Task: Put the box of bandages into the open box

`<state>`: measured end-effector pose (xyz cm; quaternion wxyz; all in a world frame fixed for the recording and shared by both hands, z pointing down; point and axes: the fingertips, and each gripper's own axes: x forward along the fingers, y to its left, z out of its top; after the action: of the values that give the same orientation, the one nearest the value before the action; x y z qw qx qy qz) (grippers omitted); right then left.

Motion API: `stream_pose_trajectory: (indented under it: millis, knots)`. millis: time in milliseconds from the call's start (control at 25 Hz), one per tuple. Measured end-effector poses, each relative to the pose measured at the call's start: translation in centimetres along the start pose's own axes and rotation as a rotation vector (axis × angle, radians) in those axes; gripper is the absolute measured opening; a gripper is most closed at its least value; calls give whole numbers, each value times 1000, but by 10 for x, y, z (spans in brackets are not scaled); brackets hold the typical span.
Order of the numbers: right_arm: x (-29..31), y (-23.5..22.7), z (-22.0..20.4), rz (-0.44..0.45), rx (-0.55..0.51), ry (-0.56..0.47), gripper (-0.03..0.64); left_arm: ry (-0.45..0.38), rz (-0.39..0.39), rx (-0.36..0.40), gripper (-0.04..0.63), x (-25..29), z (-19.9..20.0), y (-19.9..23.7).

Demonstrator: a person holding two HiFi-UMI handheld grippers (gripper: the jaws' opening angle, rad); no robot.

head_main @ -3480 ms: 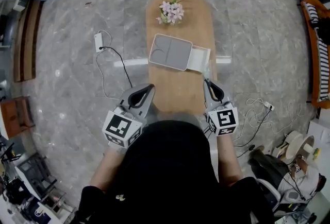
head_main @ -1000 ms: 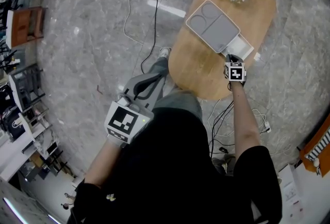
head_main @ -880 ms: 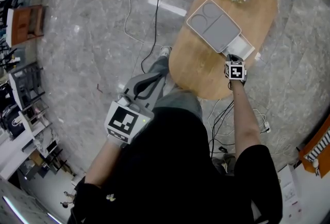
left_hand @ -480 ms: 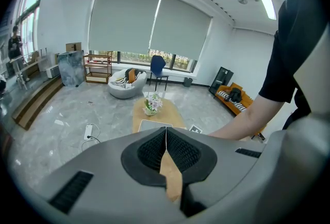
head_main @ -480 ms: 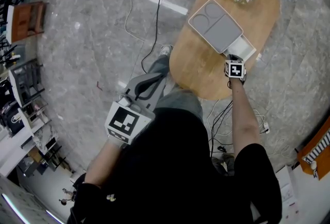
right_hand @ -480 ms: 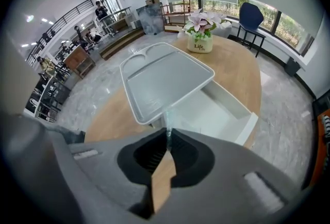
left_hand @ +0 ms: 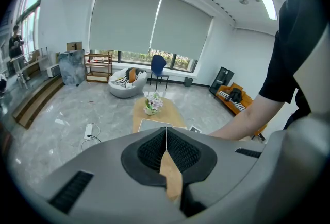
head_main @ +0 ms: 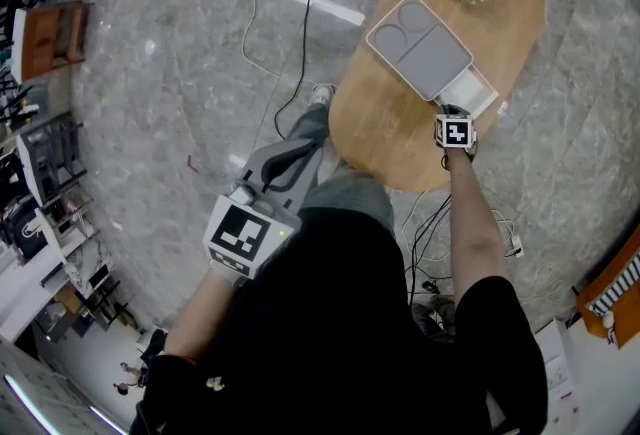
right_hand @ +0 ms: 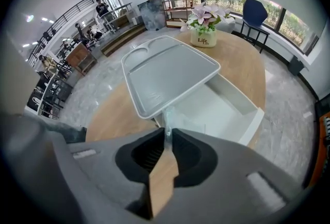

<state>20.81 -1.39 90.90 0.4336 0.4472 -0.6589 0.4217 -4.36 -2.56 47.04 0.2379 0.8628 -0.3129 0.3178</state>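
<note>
Table (head_main: 395, 138): right gripper (right_hand: 166, 131) jaws just opening, bandage box (right_hand: 168, 118) between.

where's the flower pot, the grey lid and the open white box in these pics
flower pot (right_hand: 203, 38), right gripper view, on the pot's front face.
grey lid (head_main: 418, 47), head view, on the middle of its top.
open white box (right_hand: 225, 108), right gripper view, on its bare inside floor.

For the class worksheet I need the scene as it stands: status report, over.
Left gripper shut, empty. Right gripper just opening over the open box, thin pale item, likely the bandages, at its tips. Nothing blocking.
</note>
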Motion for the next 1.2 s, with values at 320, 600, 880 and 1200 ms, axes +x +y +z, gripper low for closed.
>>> stream_pose_trajectory:
  millis: [320, 600, 880, 1200]
  knots:
    - [-5, 4, -3, -8, 8, 4, 120, -13, 3, 0, 12, -7, -2, 0]
    - [-19, 8, 5, -30, 18, -38, 123, -32, -3, 6, 11, -14, -4, 0]
    - [-46, 24, 22, -33, 20, -117, 123, -72, -29, 22, 11, -22, -3, -4]
    - [-86, 56, 34, 1, 2, -206, 78, -118, -67, 56, 11, -29, 7, -8]
